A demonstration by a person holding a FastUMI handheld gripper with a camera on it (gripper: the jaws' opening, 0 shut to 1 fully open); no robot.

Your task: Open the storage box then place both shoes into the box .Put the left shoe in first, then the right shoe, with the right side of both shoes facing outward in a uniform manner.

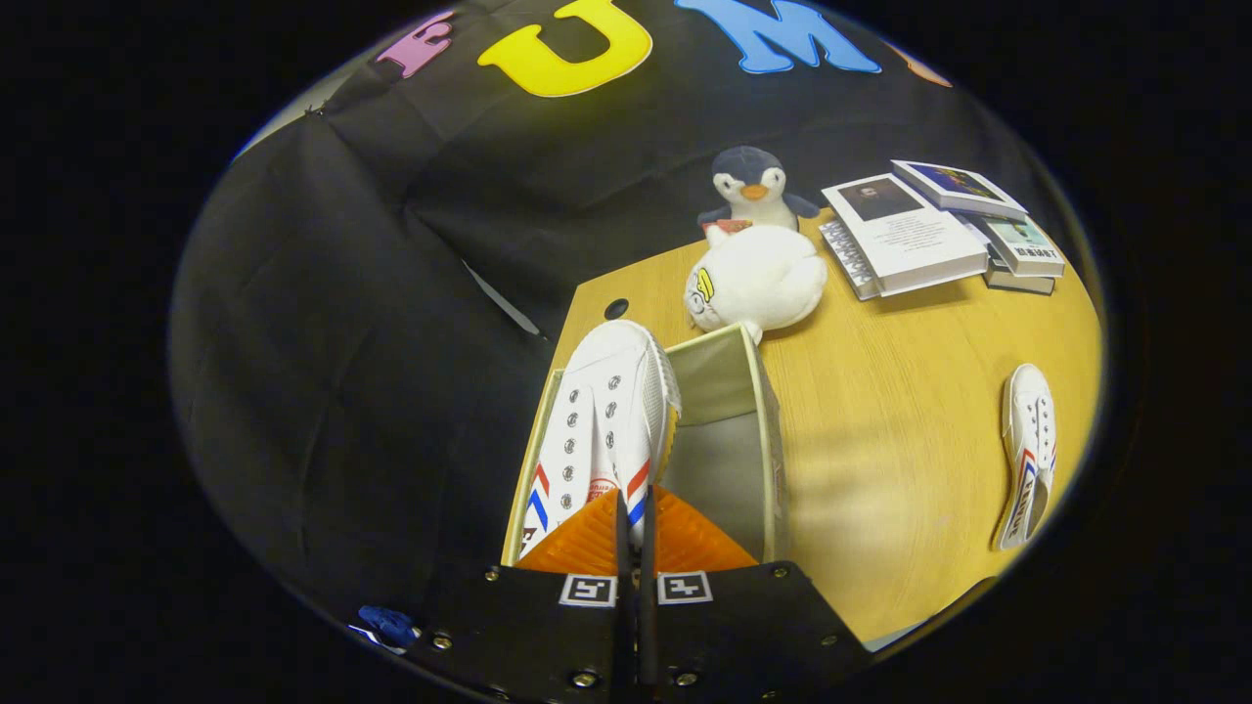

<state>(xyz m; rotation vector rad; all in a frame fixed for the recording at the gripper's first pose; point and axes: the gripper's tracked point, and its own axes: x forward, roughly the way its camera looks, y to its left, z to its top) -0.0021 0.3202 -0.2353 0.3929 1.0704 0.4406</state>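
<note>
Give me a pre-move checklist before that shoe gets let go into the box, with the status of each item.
1. Grip: gripper fingers closed together on the white canvas shoe with red and blue stripes: ok.
2. Box open: beige fabric storage box has its top open, interior visible: ok.
3. Shoe over the box: it hangs at the box's left wall, toe pointing away from the fingers: ok.
4. Shoe fully lowered inside: cannot tell.
5. Second white striped shoe waiting on the wooden table, apart from the box: ok.
6. White plush toy touches the box's far corner but stays outside the opening: ok.
</note>
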